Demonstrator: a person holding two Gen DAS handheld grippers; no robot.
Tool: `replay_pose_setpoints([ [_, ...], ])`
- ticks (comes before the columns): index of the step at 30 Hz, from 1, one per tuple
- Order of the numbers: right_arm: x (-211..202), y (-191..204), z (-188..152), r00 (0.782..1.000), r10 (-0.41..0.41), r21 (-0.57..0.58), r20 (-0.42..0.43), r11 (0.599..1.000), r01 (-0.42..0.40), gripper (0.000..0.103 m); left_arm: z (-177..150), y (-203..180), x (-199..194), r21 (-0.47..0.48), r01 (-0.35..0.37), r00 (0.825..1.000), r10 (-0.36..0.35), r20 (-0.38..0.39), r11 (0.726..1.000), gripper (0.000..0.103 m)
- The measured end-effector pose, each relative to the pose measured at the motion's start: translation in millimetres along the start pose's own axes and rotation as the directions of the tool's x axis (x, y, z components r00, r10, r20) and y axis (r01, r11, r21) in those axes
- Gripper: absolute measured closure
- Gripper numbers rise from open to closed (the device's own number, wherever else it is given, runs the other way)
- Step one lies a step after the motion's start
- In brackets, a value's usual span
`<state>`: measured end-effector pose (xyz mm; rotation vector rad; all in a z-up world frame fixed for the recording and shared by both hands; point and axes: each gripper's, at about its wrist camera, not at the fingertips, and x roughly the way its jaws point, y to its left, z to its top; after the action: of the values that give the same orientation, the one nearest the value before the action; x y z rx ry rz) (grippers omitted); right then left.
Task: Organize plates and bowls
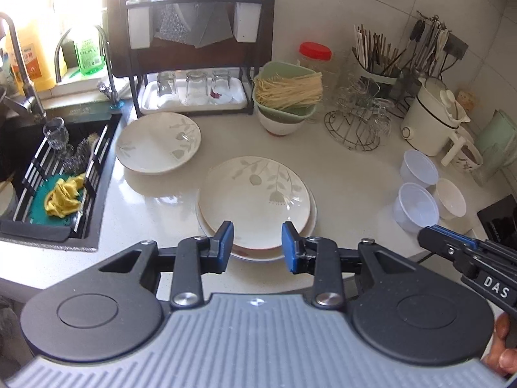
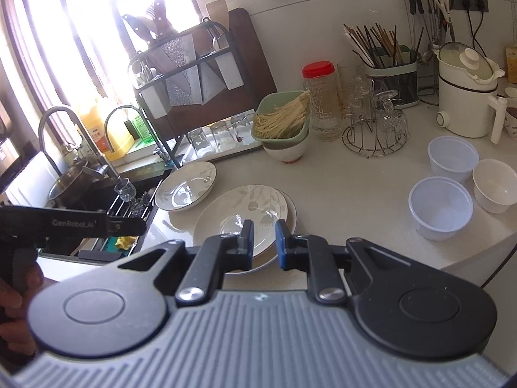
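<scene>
A stack of white leaf-patterned plates (image 1: pixel 255 200) sits at the counter's front; it also shows in the right wrist view (image 2: pixel 240 216). A single matching plate (image 1: pixel 158 142) lies further left by the sink, also seen in the right wrist view (image 2: pixel 185 186). Three small white bowls (image 1: pixel 416 207) stand at the right, also in the right wrist view (image 2: pixel 441 207). My left gripper (image 1: pixel 257 247) is open and empty over the stack's near rim. My right gripper (image 2: pixel 264 242) is open and empty, also above the stack's near edge.
A green basket of noodles on a bowl (image 1: pixel 286 97) stands behind the plates. A dish rack with glasses (image 1: pixel 194 90), a wire glass stand (image 1: pixel 358 123), a white kettle (image 1: pixel 433 116) and a chopstick holder (image 1: pixel 374 61) line the back. The sink (image 1: pixel 58 174) is at the left.
</scene>
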<state>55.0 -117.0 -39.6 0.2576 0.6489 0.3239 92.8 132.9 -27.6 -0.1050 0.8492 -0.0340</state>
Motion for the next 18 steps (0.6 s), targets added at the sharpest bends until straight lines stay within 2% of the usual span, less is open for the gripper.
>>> replay_pose_setpoints([
  [12,-2,7,-4,0.999,-0.024,0.004,0.042,1.000,0.024,0.085,7,16,8,-0.010,-0.014,1.000,0.014,-0.021,1.000,0.060],
  [18,7,12,0,0.998,0.012,0.006,0.054,1.000,-0.012,0.085,15,26,5,-0.011,-0.045,0.999,0.046,0.003,0.999,0.052],
])
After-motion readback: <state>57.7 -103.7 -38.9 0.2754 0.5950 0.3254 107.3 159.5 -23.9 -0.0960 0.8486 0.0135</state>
